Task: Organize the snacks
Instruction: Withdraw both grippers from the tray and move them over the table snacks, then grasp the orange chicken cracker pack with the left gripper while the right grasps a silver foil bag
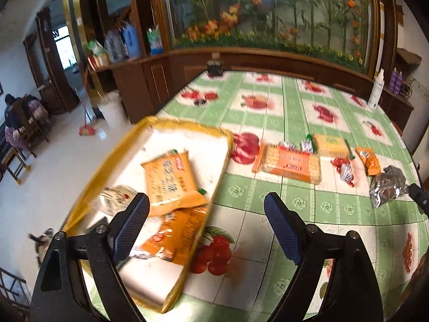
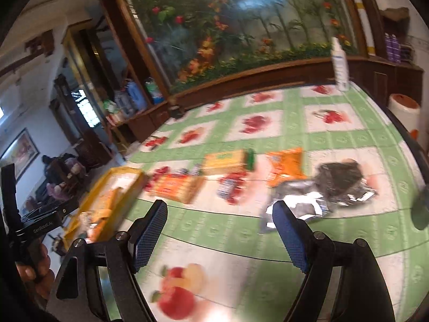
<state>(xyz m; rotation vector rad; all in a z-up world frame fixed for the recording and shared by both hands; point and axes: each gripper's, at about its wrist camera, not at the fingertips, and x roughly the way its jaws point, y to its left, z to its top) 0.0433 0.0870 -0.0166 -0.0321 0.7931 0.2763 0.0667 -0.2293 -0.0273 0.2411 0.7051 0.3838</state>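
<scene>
A yellow-rimmed white tray (image 1: 185, 128) sits at the table's left edge and holds two orange snack packets (image 1: 169, 179) and a white round packet (image 1: 118, 194). My left gripper (image 1: 206, 204) is open and empty, just above the tray's right rim. On the cloth lie an orange cracker pack (image 1: 291, 162), a yellow cracker pack (image 1: 331, 145), a small orange packet (image 1: 370, 161) and a silver foil bag (image 1: 386, 187). My right gripper (image 2: 219, 212) is open and empty above the cloth, with the silver bag (image 2: 297, 206) beside its right finger. The tray shows at the left of the right wrist view (image 2: 118, 173).
A green fruit-print cloth (image 1: 295, 214) covers the table. Red wrapped candies (image 1: 346, 170) lie among the packs. A white spray bottle (image 1: 376, 88) and a dark jar (image 1: 214, 65) stand at the far edge. A wooden cabinet with a flower panel stands behind.
</scene>
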